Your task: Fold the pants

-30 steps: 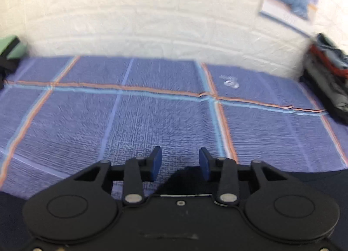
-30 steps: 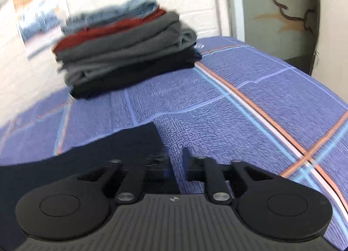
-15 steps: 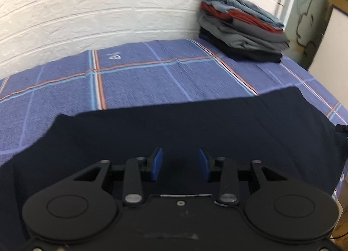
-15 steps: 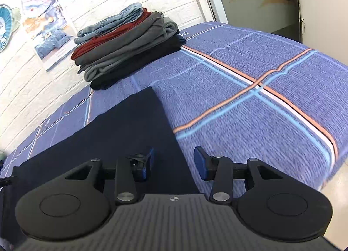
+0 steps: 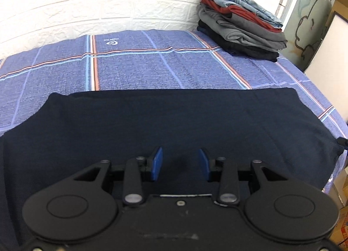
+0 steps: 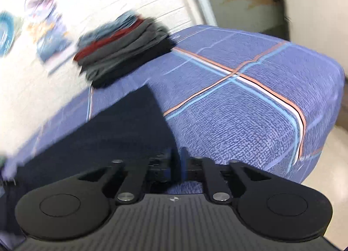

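Observation:
Dark navy pants (image 5: 169, 120) lie spread flat across the blue plaid bed cover (image 5: 152, 68), reaching the bed's near and right edges. My left gripper (image 5: 180, 164) is open and empty, hovering over the middle of the pants. In the blurred right wrist view the pants (image 6: 121, 129) run from the left down to my right gripper (image 6: 177, 161), whose jaws are closed at the pants' right edge. The fabric appears pinched between them.
A stack of folded clothes (image 5: 239, 31) sits at the far right corner of the bed against the white brick wall; it also shows in the right wrist view (image 6: 124, 48). The bed's right corner (image 6: 322, 103) drops to a pale floor.
My left gripper has pulled back and swung right, so the pants now fill its view. My right gripper opened half a second ago and has now shut at the pants' edge, moving fast.

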A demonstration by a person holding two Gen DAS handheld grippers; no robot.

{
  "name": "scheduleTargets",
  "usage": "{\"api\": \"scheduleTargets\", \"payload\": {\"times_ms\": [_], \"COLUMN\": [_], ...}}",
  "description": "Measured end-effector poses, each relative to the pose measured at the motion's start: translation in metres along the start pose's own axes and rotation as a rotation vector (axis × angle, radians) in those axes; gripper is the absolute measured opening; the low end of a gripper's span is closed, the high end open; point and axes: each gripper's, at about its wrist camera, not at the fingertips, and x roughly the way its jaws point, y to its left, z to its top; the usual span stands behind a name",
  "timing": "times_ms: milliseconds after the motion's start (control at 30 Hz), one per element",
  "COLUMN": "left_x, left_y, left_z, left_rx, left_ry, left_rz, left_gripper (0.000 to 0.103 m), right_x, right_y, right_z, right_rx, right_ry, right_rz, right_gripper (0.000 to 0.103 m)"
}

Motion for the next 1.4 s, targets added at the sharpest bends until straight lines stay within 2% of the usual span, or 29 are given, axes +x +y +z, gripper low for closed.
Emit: {"api": "scheduleTargets", "payload": {"times_ms": [33,133,200,333,400,633,700,733,767,833,933,1033,1133,1233,1400], "left_x": [0.000,0.003,0.007,0.018,0.023,0.060,0.078,0.086,0.087,0.086,0.077,0.056,0.031,0.005,-0.026], "left_y": [-0.001,-0.009,-0.019,-0.045,-0.058,-0.118,-0.129,-0.133,-0.135,-0.136,-0.118,-0.086,-0.052,-0.019,0.030], "left_z": [0.000,0.003,0.005,0.006,0.007,0.010,0.005,0.001,-0.002,-0.001,0.008,0.011,0.008,-0.001,-0.023], "left_rx": [-0.003,-0.005,0.012,0.049,0.077,0.186,0.195,0.199,0.212,0.213,0.127,0.039,-0.057,-0.137,-0.255], "left_ry": [0.001,0.014,0.016,0.031,0.045,0.116,0.161,0.169,0.142,0.142,0.159,0.089,0.022,-0.046,-0.133], "left_rz": [-0.016,-0.083,-0.114,-0.197,-0.233,-0.368,-0.367,-0.365,-0.367,-0.367,-0.371,-0.328,-0.273,-0.225,-0.179], "left_gripper": [0.038,0.038,0.038,0.038,0.036,0.036,0.036,0.037,0.037,0.037,0.041,0.051,0.059,0.060,0.061], "right_x": [0.001,0.013,0.031,0.060,0.073,0.102,0.104,0.105,0.107,0.106,0.093,0.077,0.065,0.057,0.060], "right_y": [-0.001,0.006,0.005,-0.003,-0.005,0.014,0.018,0.019,0.018,0.015,0.025,0.052,0.098,0.153,0.246], "right_z": [0.002,0.008,0.012,0.026,0.030,0.035,0.035,0.034,0.034,0.034,0.036,0.040,0.041,0.035,0.004], "right_rx": [0.007,-0.048,-0.056,0.026,0.066,0.048,0.036,0.029,0.029,0.067,0.081,0.053,-0.070,-0.202,-0.370], "right_ry": [0.000,0.024,0.071,0.139,0.161,0.152,0.149,0.148,0.152,0.146,0.097,0.040,0.019,0.017,0.083], "right_rz": [0.012,0.043,0.083,0.277,0.335,0.362,0.340,0.316,0.297,0.300,0.321,0.393,0.435,0.499,0.605], "right_gripper": [0.076,0.077,0.076,0.076,0.075,0.072,0.056,0.029,0.021,0.016,0.013,0.012,0.012,0.012,0.012]}}
